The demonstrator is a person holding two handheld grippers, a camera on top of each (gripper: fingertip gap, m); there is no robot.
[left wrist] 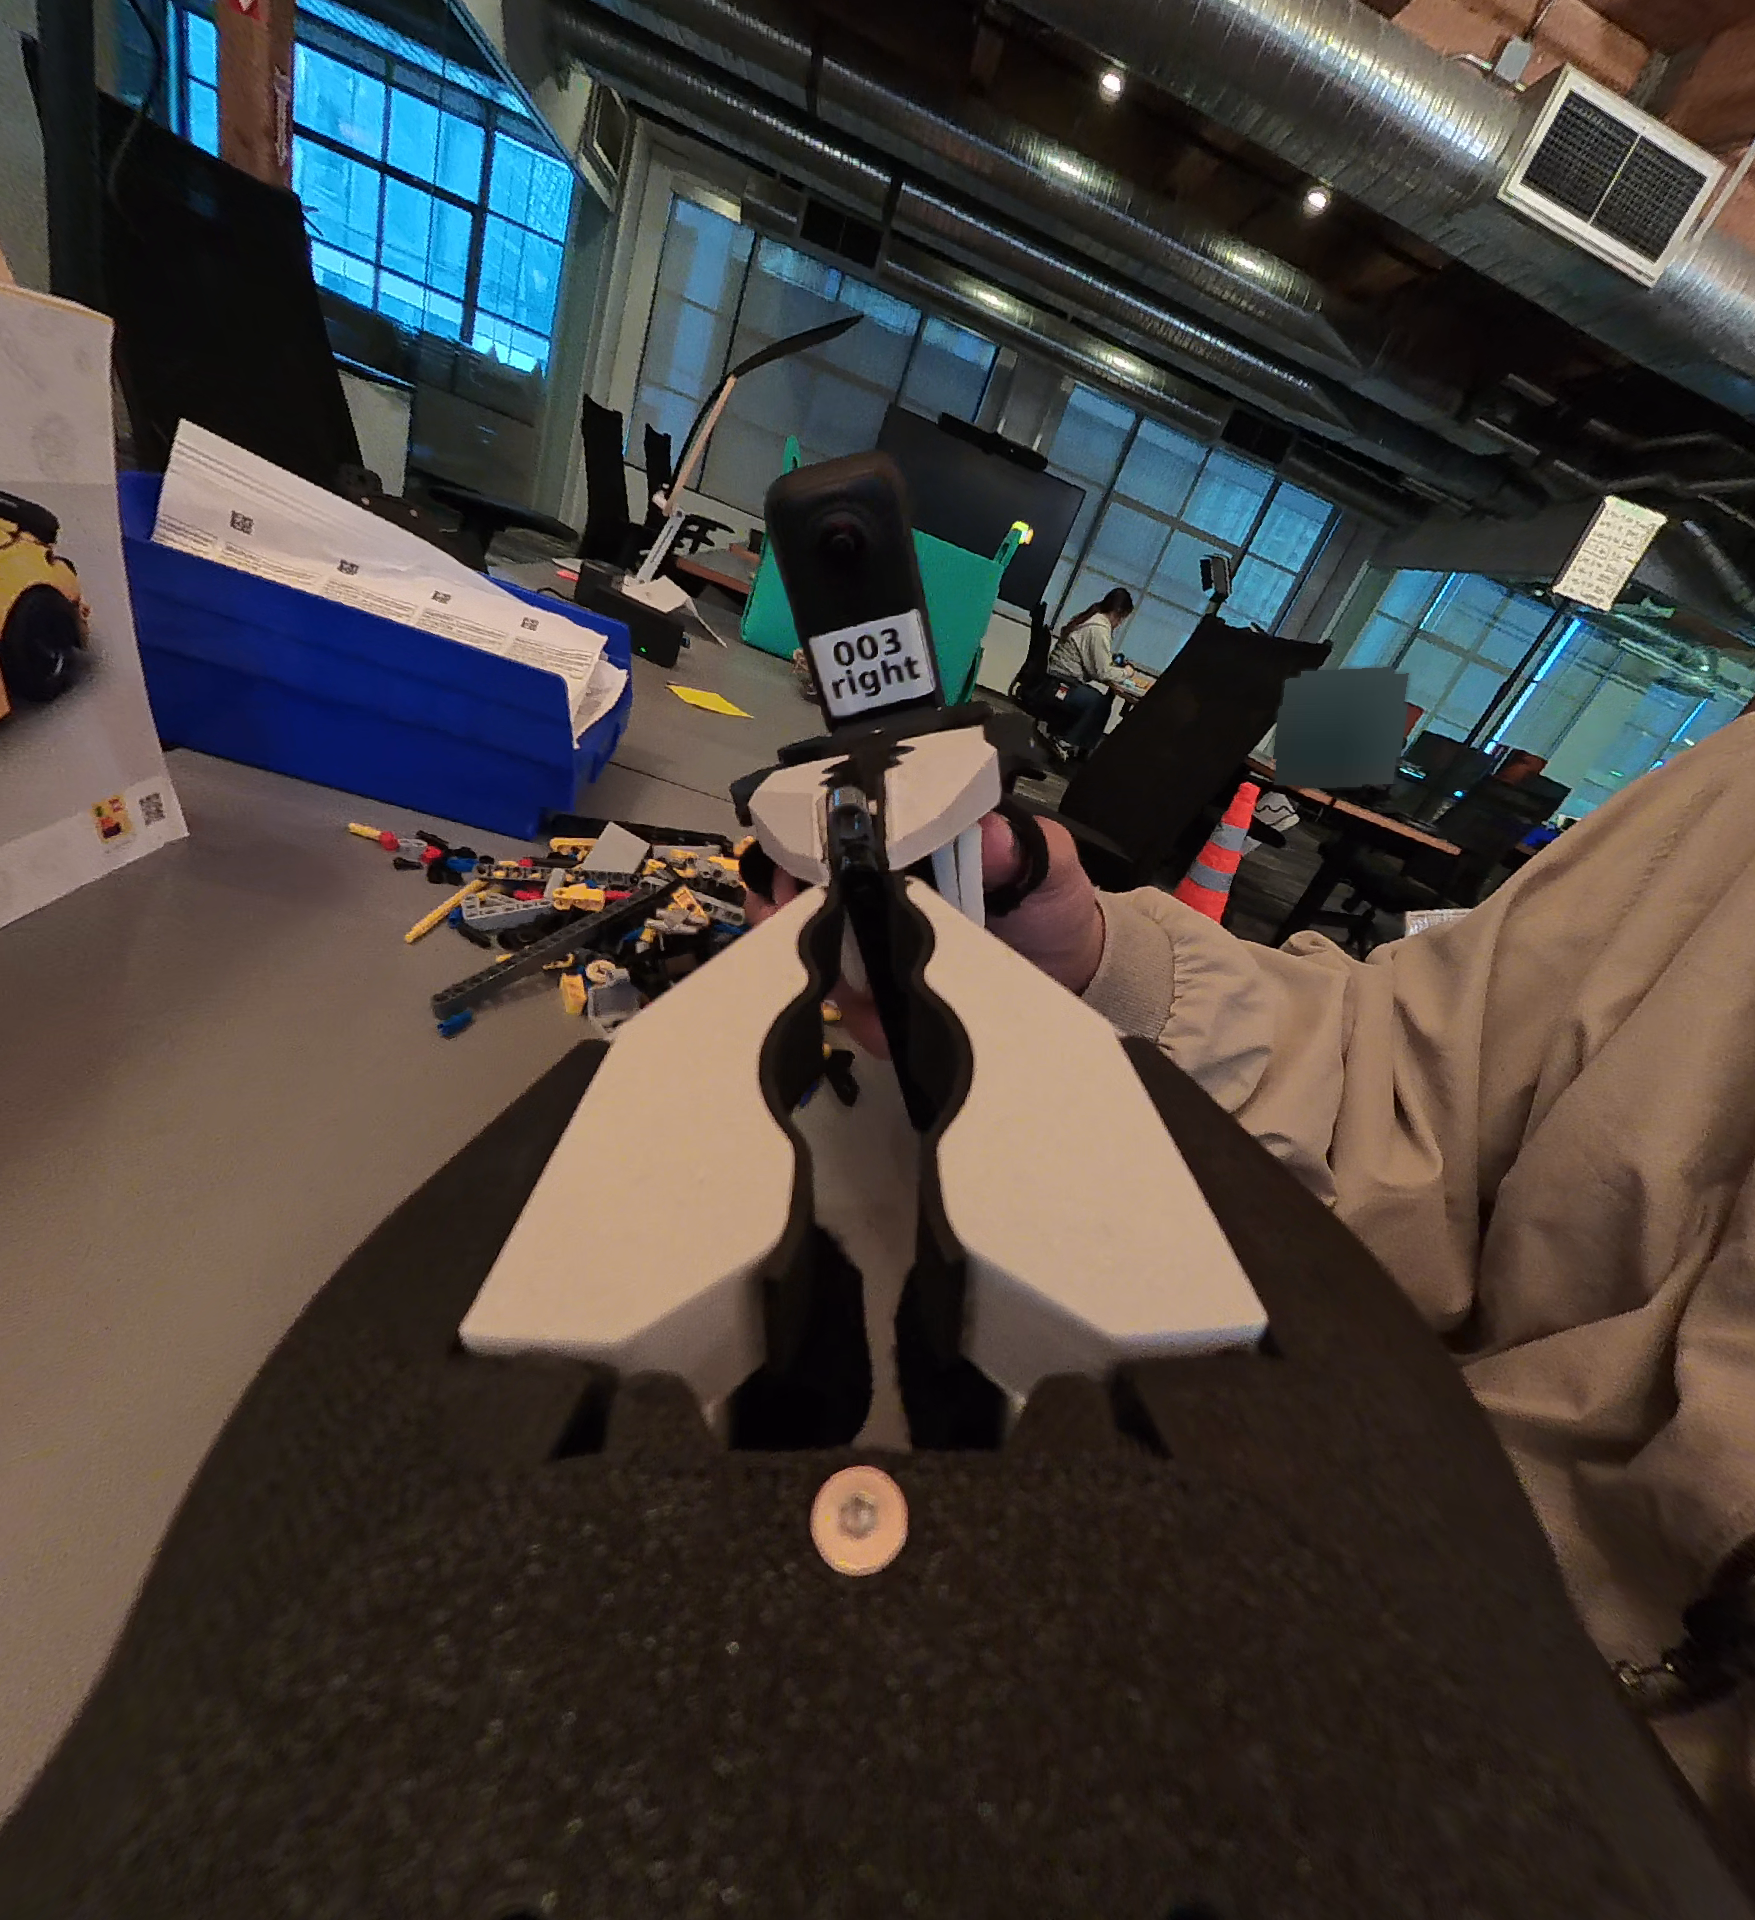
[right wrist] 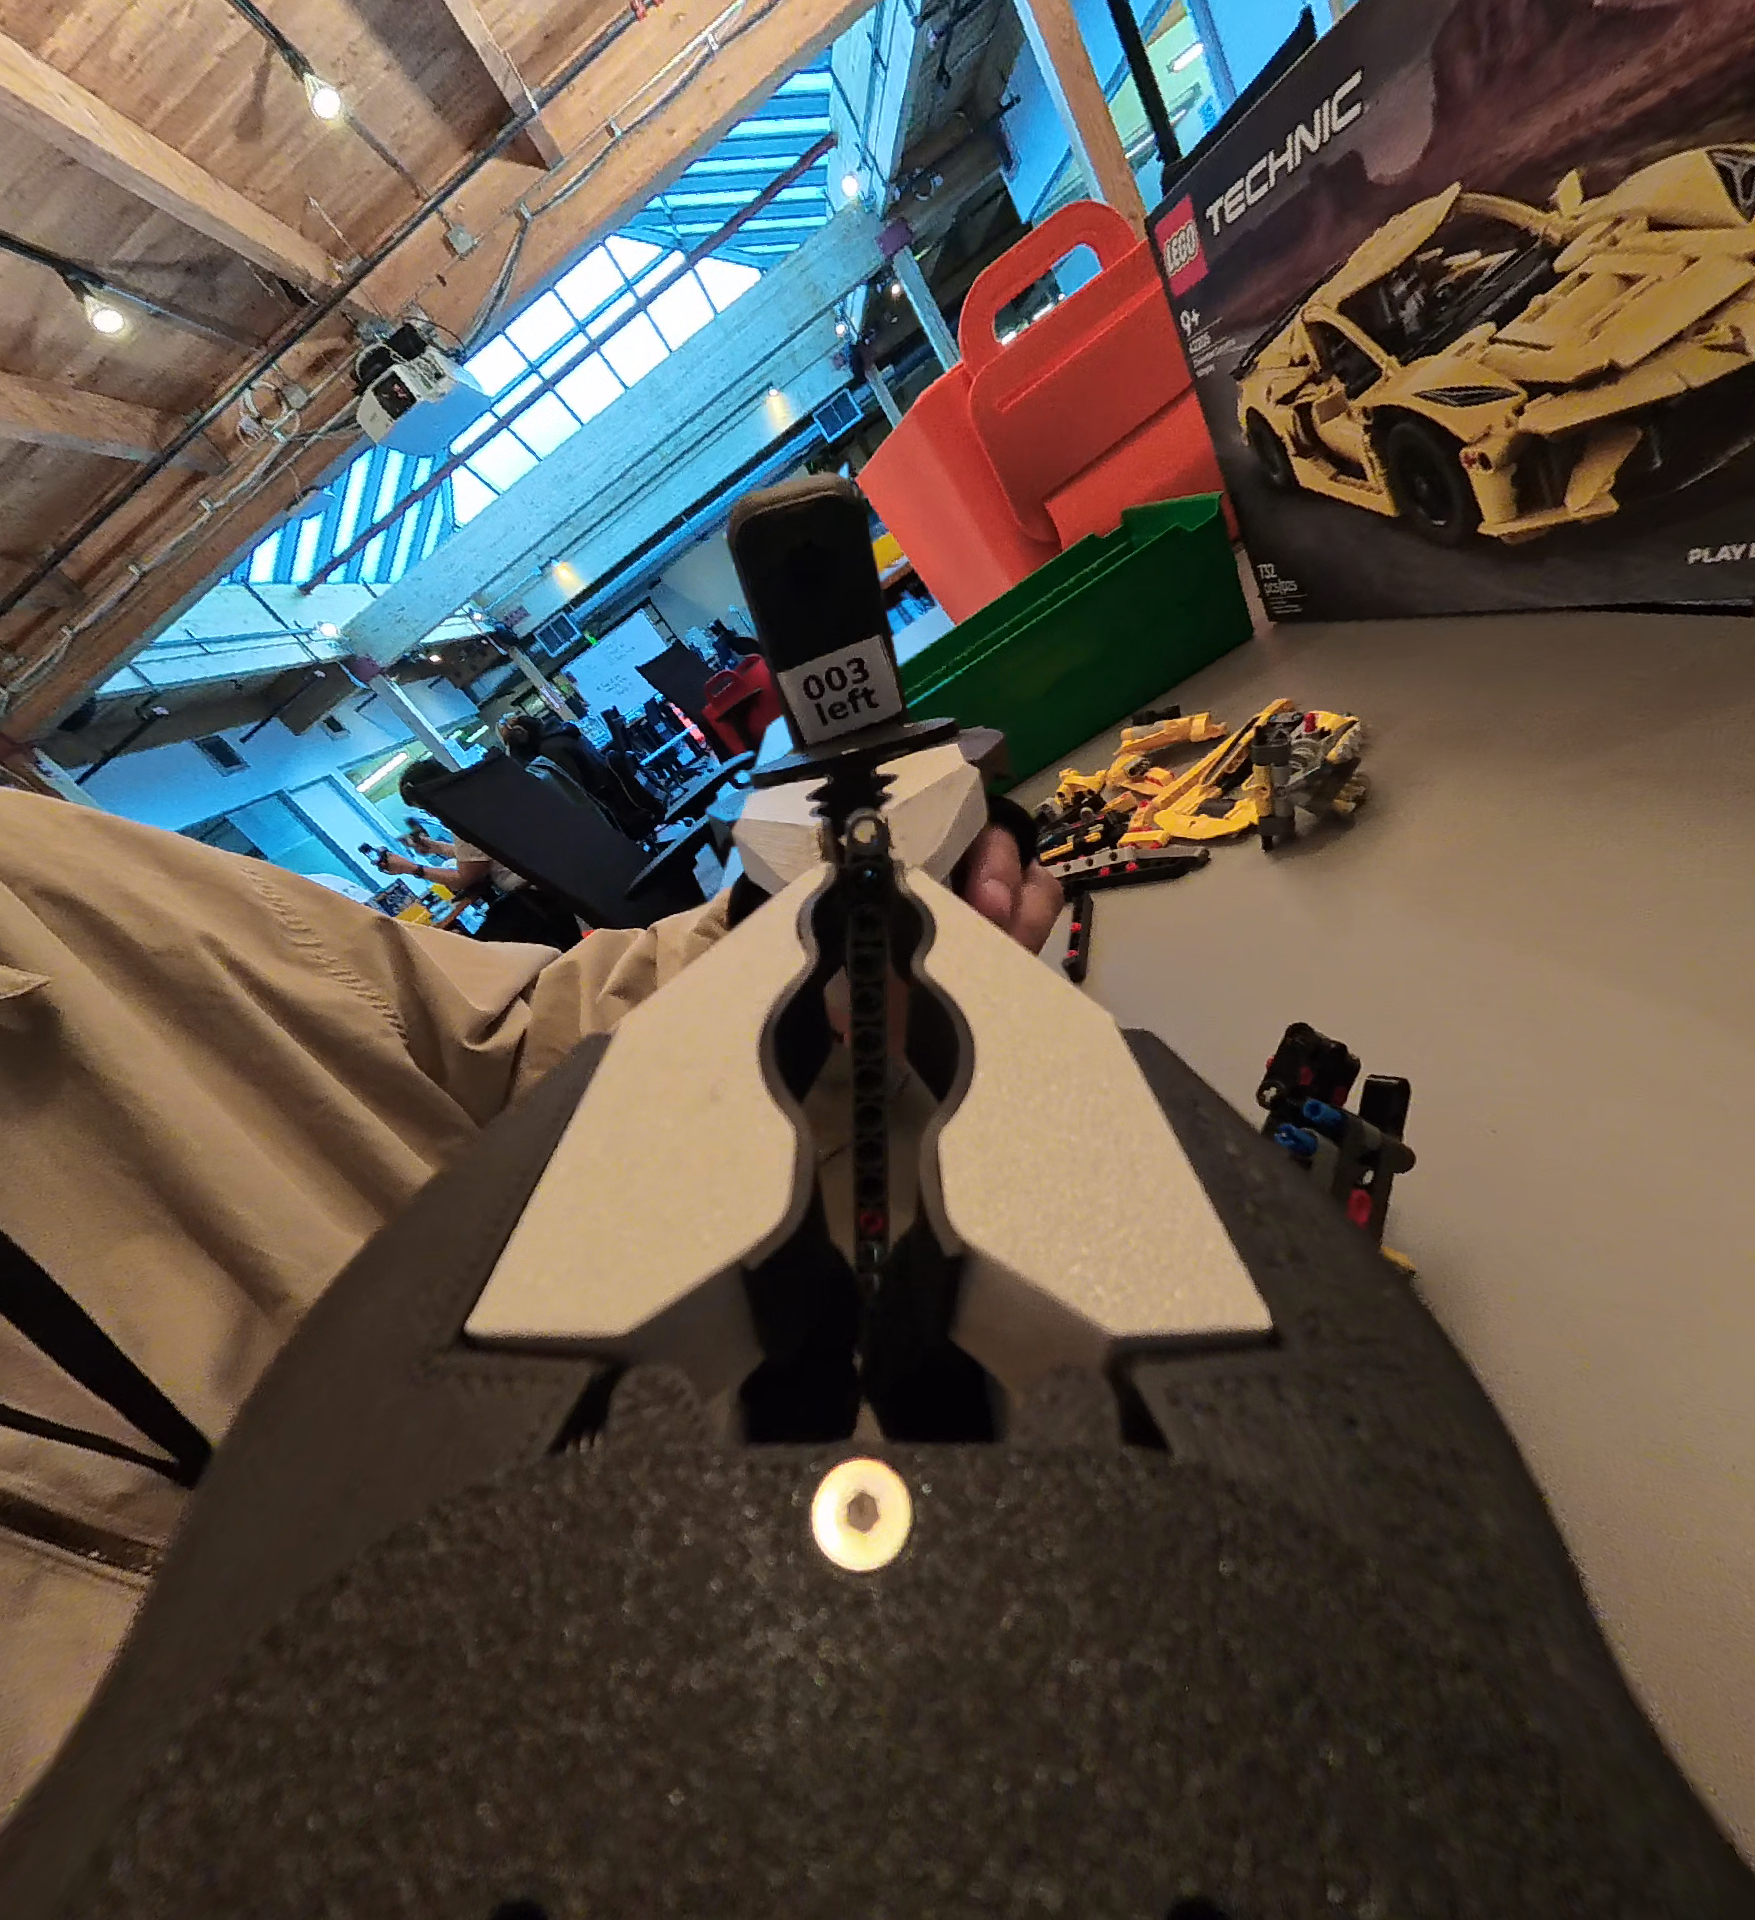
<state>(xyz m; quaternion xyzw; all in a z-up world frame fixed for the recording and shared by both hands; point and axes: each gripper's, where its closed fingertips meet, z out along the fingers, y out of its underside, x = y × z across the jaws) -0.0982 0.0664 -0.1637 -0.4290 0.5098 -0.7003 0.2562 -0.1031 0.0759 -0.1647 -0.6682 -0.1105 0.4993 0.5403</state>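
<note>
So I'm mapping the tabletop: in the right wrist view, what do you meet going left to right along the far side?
Beige sleeve → left gripper → red box → green bin → yellow part-built model → car box.

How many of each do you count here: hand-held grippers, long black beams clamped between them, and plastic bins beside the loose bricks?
Grippers: 2, the left gripper and the right gripper
Black beam: 1
Bins: 3, the blue bin, the green bin and the orange bin
Total: 6
</note>
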